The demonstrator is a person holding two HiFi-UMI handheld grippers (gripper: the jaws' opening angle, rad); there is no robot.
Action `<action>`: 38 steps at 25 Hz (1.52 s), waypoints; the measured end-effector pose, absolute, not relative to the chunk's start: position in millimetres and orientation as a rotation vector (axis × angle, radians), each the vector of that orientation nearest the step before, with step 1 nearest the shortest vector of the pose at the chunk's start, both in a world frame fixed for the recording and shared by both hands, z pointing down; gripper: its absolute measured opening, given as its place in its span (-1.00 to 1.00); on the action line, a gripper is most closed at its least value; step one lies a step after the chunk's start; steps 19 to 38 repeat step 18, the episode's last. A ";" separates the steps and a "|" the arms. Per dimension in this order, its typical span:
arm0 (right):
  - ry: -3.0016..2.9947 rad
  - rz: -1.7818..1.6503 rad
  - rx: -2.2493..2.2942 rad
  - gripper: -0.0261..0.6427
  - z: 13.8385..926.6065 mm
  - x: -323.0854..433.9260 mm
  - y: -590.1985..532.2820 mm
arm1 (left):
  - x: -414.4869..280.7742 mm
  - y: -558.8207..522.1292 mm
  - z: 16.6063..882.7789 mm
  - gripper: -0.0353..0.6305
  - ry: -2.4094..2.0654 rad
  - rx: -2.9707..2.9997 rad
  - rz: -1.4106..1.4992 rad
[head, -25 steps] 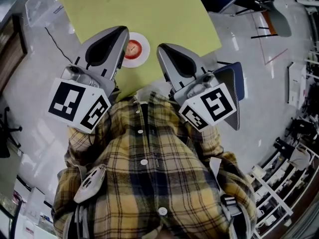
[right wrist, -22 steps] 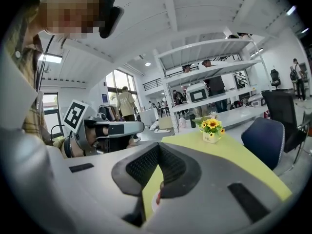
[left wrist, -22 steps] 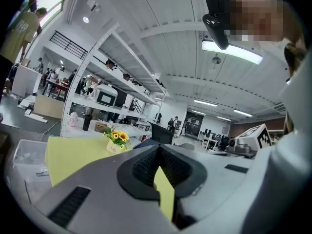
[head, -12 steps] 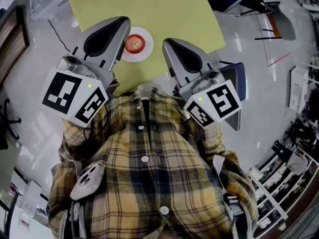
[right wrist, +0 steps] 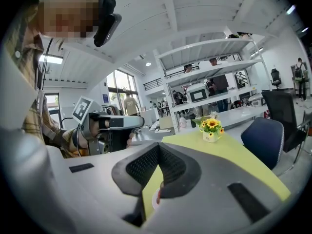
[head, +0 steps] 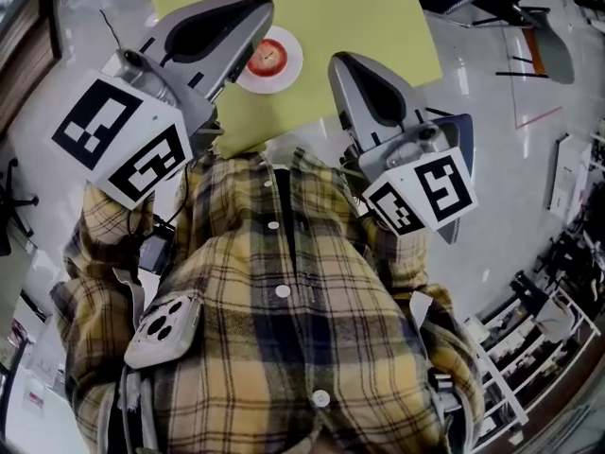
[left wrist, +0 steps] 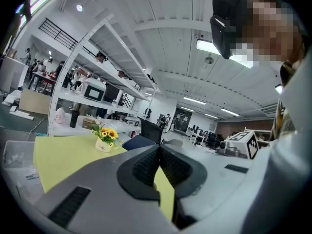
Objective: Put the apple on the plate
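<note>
On plate [head: 285, 80], apple [head: 269, 57] just beside left hand-held gripper [head: 266, 8].

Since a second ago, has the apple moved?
No. The apple still sits centred on the plate, same spot by the near edge of the yellow table; only the head camera shifted.

Left tongs [left wrist: 159, 147]: dark ribbed pads meet at the tips, nothing gripped between them; a sliver of the yellow-green tabletop [left wrist: 63, 155] shows through the wedge-shaped gap below the tips. On the tabletop, beyond the tongs, stands a small white pot of yellow sunflowers [left wrist: 105, 139]. A dark blue chair back [left wrist: 138, 142] sits just behind the pot. Tall white metal shelving [left wrist: 92, 79] rises at left. A white cube with black square markers [left wrist: 247, 143] is at right.
</note>
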State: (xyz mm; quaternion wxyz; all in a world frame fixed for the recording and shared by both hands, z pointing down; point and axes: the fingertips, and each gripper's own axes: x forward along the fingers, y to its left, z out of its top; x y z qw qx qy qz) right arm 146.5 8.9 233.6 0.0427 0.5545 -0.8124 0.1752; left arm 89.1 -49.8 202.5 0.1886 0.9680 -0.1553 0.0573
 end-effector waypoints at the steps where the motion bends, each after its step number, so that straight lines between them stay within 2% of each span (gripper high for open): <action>1: -2.482 0.534 1.698 -0.94 234.2 148.0 8.5 | 90.0 -50.6 203.9 -0.87 -0.425 2.721 0.168; 38: -2.468 0.548 1.668 -0.94 239.5 135.4 1.1 | 76.3 -60.4 204.6 -0.87 -0.435 2.699 0.172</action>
